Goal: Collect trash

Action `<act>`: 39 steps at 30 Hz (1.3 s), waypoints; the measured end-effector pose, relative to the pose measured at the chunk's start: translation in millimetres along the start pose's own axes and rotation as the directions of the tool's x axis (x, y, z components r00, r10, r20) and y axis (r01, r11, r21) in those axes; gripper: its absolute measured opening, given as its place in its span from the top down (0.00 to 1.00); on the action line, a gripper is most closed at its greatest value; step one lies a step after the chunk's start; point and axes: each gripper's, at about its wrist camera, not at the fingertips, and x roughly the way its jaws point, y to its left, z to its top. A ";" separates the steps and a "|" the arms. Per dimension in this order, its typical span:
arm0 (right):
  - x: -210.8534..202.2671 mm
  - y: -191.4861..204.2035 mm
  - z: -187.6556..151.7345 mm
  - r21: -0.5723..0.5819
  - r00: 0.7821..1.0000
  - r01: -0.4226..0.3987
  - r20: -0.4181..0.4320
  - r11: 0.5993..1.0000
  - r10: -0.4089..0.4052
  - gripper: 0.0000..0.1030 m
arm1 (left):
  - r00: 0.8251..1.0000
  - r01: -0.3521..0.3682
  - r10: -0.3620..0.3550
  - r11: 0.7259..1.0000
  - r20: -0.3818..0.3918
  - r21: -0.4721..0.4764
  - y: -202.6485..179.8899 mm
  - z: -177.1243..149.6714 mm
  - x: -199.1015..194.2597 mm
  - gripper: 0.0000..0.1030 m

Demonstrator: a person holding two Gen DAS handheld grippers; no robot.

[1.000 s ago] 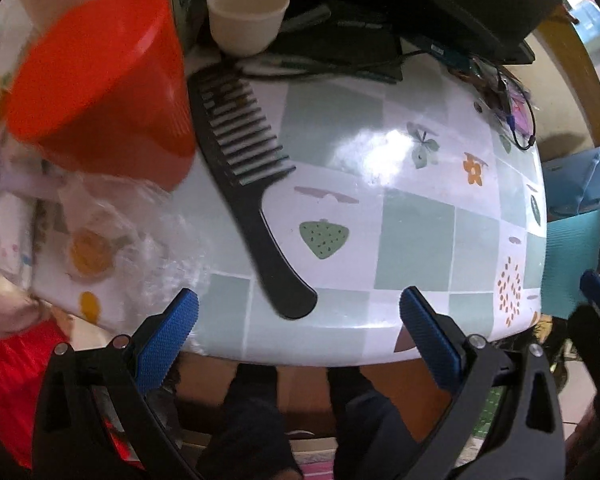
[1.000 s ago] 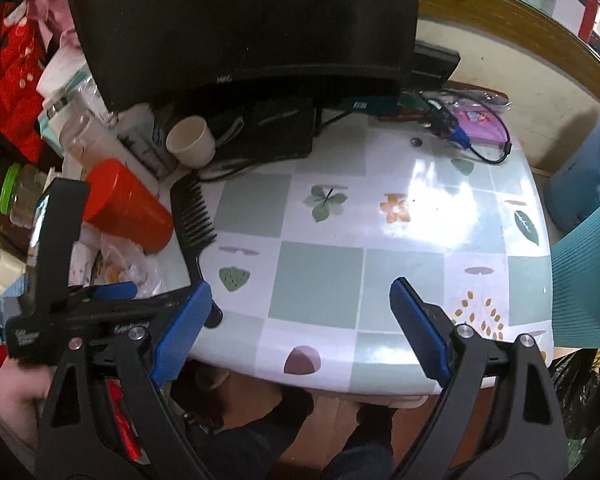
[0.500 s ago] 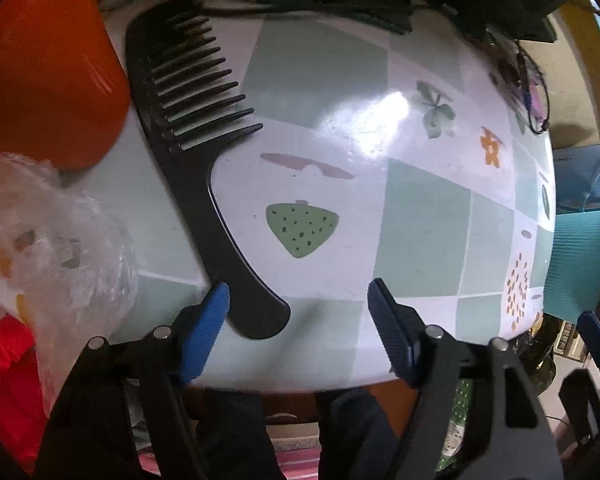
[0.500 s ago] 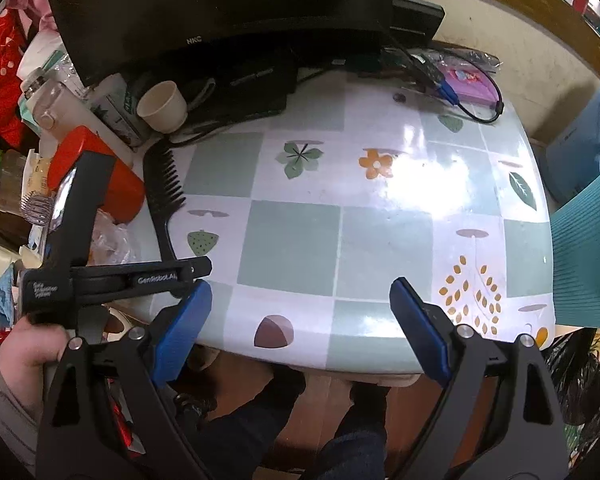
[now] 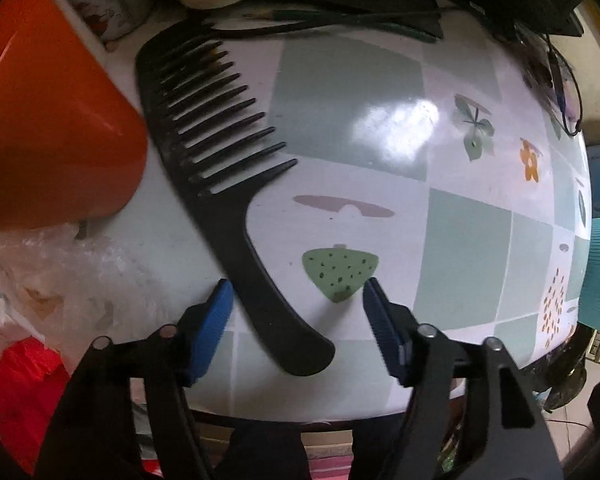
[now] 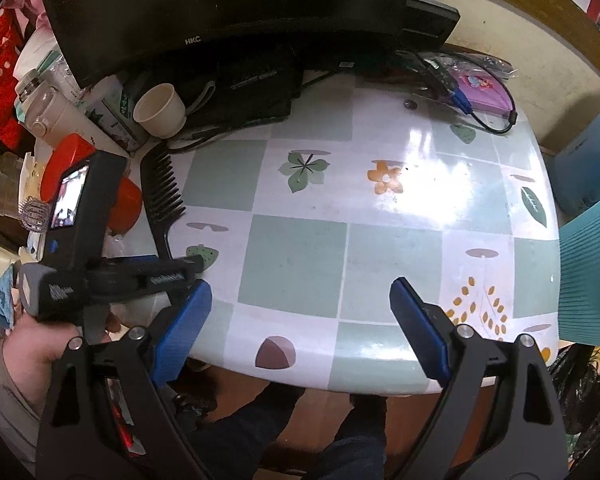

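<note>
A black wide-tooth comb (image 5: 256,272) lies on the patterned table (image 5: 460,264), and its handle reaches the front edge. My left gripper (image 5: 297,288) points straight down over that handle. The handle lies between the fingers, close to the left pad (image 5: 218,308), while the right pad stands well clear, so the jaws are open. Left of it lies a crumpled clear plastic wrapper (image 5: 60,276). In the right wrist view the comb (image 6: 162,196) shows at the left. My right gripper (image 6: 300,292) hangs open over the table's front edge with nothing between its fingers.
An orange cup (image 5: 48,120) lies on its side beside the comb's teeth. A beige paper cup (image 6: 160,112), cartons and bottles crowd the back left under a black monitor (image 6: 220,0). Cables and a purple case (image 6: 484,88) sit at the back right. A teal chair (image 6: 588,268) stands to the right.
My left gripper has come down close to the table and its jaws have narrowed around the comb's handle. The right gripper has sunk a little and stays open.
</note>
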 end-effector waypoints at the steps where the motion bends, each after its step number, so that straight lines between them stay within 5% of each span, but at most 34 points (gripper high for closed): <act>1: 0.3 0.8 1.0 -0.002 1.000 -0.002 0.001 1.000 0.002 0.13 | 1.000 0.002 -0.002 1.000 0.002 -0.010 -0.4 0.7 -0.2 0.34; 4: -0.3 0.8 2.5 -0.006 1.000 -0.002 0.005 1.000 0.002 0.13 | 1.000 -0.001 0.001 1.000 0.011 -0.006 -3.0 1.3 -1.3 0.36; 9: -0.3 -6.9 1.7 0.015 1.000 0.002 0.004 1.000 -0.002 0.13 | 0.998 -0.040 0.041 0.999 0.047 -0.012 -0.9 2.6 -7.6 0.74; 20: -0.6 -6.9 0.5 0.009 1.000 -0.007 0.006 1.000 0.007 0.13 | 0.998 -0.025 0.025 1.000 0.063 -0.011 11.0 3.1 -13.7 0.80; 21: -0.3 -8.1 0.2 0.014 1.000 -0.007 0.005 1.000 0.007 0.13 | 0.997 -0.025 0.026 1.000 0.067 -0.010 12.1 2.1 -15.1 1.00; 34: 6.5 -5.2 3.2 0.023 1.000 -0.016 0.001 1.000 0.016 0.13 | 0.998 0.034 -0.032 0.998 0.047 -0.045 22.5 1.4 -14.9 0.97; 37: 5.8 0.4 7.1 0.014 1.000 -0.025 0.008 1.000 0.025 0.13 | 0.998 0.047 -0.045 0.997 0.039 -0.062 28.4 5.3 -16.1 0.77; 39: 3.8 4.4 7.8 -0.007 1.000 -0.024 0.013 1.000 0.024 0.13 | 0.999 0.033 -0.030 0.997 0.041 -0.064 29.0 9.2 -18.4 0.72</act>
